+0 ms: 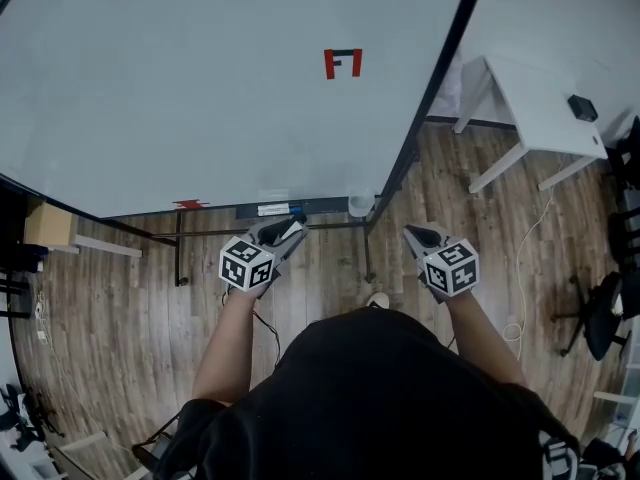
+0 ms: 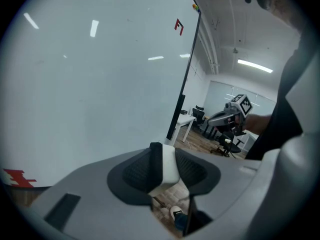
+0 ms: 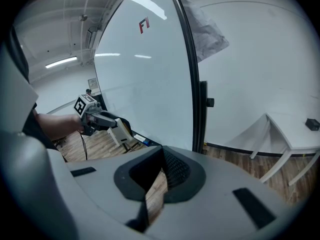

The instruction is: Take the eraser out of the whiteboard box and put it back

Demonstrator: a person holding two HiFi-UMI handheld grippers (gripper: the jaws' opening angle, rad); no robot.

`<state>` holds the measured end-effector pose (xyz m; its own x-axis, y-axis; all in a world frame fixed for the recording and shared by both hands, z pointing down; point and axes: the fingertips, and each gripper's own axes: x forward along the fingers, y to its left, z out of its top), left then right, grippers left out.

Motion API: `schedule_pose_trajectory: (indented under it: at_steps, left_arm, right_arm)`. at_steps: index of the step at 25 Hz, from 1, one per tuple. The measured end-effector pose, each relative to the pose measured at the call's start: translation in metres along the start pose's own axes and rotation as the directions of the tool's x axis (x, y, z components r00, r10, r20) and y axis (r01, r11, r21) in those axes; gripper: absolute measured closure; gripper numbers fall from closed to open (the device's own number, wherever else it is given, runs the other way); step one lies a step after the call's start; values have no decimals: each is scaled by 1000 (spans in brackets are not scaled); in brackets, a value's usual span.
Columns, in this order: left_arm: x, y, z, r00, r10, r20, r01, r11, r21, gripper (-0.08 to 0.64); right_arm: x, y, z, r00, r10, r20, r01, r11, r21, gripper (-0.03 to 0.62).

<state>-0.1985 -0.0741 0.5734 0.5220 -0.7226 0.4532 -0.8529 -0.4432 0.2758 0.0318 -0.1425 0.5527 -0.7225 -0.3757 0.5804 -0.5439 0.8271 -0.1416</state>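
Two tools are raised before the whiteboard (image 1: 200, 88), and only the left tool (image 1: 285, 234) is loaded. Its jaws pinch the eraser (image 2: 168, 166), a white block with a dark face that stands on end between the pads and projects past the tips. The eraser is therefore out of the whiteboard box (image 1: 325, 206), the dark tray ahead of and below this tool along the board's lower edge. The right tool (image 3: 160, 171) is pressed together with nothing between its pads.

Hazards, as judged:
- The hold appears to take only part of the block, so the eraser could pivot or slip while it is lowered.
- The box is narrow and already holds a white-and-blue item, probably a marker (image 1: 272, 209), just ahead of the left tool. The eraser could land on it or catch the front lip.
- Only wooden floor (image 1: 320, 278) lies beneath the box, so a missed placement means a drop.
- The right tool sits well apart to the right, and interference looks unlikely.

Pose: both forearms reach forward from the body with the elbows bent and the tools at about the same height. The left tool angles toward the box and slightly to the right. The right tool points at the board's dark frame post. Both marker cubes face upward.
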Motion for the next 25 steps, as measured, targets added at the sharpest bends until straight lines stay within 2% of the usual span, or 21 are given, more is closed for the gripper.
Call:
schedule_pose_trajectory:
  at_steps: [18, 25]
  left_arm:
    - [-3, -13, -13, 999, -32, -34, 33, 999, 37, 402]
    - [9, -16, -6, 998, -49, -42, 51, 997, 56, 402]
  right_arm:
    - [-12, 11, -17, 1000, -20, -9, 21, 999, 32, 597]
    - [-19, 5, -24, 999, -35, -14, 36, 998, 47, 597]
